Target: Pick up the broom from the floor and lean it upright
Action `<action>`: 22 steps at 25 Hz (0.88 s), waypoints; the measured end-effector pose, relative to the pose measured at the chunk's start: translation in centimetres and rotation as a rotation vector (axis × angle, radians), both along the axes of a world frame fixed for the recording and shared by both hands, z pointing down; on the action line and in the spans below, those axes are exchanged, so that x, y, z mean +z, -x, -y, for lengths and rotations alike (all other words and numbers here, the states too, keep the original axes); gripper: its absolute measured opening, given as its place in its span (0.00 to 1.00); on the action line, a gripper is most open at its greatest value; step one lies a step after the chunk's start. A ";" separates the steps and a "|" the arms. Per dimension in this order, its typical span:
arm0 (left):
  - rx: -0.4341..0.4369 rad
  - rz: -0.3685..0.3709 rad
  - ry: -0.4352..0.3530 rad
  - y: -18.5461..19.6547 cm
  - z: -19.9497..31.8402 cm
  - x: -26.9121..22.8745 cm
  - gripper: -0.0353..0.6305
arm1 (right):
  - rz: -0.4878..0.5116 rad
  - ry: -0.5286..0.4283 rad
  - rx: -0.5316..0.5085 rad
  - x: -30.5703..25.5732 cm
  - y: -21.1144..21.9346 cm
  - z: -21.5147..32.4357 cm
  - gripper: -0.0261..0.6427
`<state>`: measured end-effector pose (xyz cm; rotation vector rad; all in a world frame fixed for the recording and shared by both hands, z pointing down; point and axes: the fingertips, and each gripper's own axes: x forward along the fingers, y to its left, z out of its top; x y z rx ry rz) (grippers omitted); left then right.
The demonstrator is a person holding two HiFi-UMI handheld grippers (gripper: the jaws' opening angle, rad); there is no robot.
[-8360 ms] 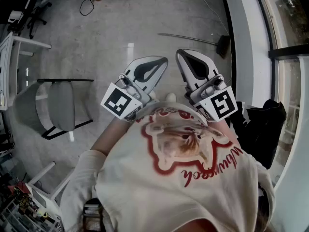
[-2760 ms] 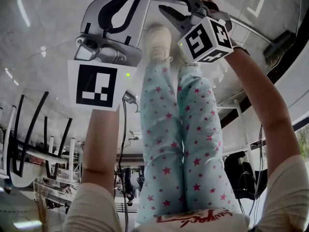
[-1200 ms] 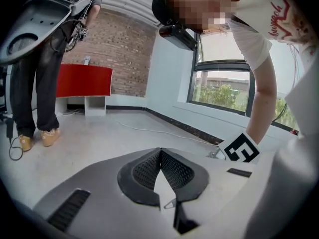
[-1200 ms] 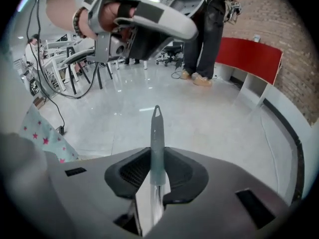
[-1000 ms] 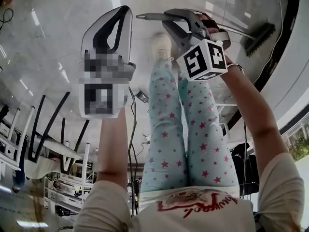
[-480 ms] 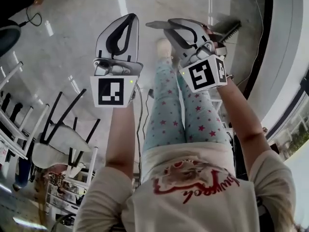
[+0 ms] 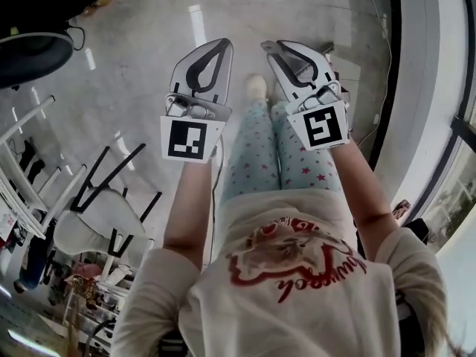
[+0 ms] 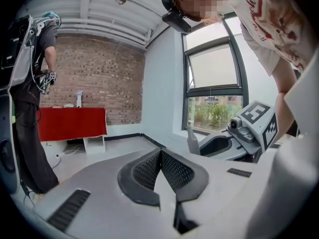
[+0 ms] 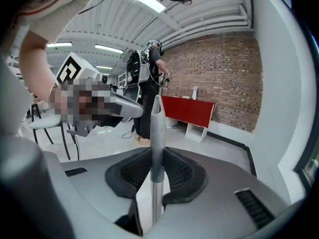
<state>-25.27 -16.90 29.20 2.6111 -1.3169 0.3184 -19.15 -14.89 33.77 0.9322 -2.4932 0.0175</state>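
Polished grey floor (image 7: 149, 65) below you. Grey chair (image 7: 97, 229) at your left. Your left gripper (image 8: 160, 152) is clenched: pads meet at tips, nothing between them. Your right gripper (image 9: 156, 156), just beside it, is grasping the broom handle (image 9: 156, 126): grey tube clamped between pads, running upright through jaws, end poking past tips. Broom head hidden from you.

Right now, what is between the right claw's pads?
The broom handle, clamped in the right claw; the right gripper view shows it running up past the claw's tip.
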 end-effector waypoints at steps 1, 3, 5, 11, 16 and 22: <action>0.006 0.002 -0.006 0.0 0.0 -0.7 0.09 | 0.017 -0.006 0.019 -1.1 -0.5 0.1 0.18; 0.021 0.017 -0.017 0.0 0.1 -1.8 0.09 | 0.062 -0.017 0.054 -3.1 -1.1 0.3 0.18; 0.038 0.033 -0.034 -0.3 0.3 -2.9 0.08 | 0.120 -0.038 0.089 -5.1 -1.5 0.7 0.18; 0.077 0.015 -0.090 -2.0 0.5 -7.2 0.09 | 0.254 -0.090 0.158 -10.0 -2.0 1.5 0.18; 0.144 0.022 -0.119 -3.5 0.5 -9.9 0.09 | 0.348 -0.127 0.221 -13.9 -2.2 1.3 0.18; 0.247 0.004 -0.157 -6.9 1.2 -11.8 0.09 | 0.372 -0.165 0.318 -16.6 -4.8 1.1 0.18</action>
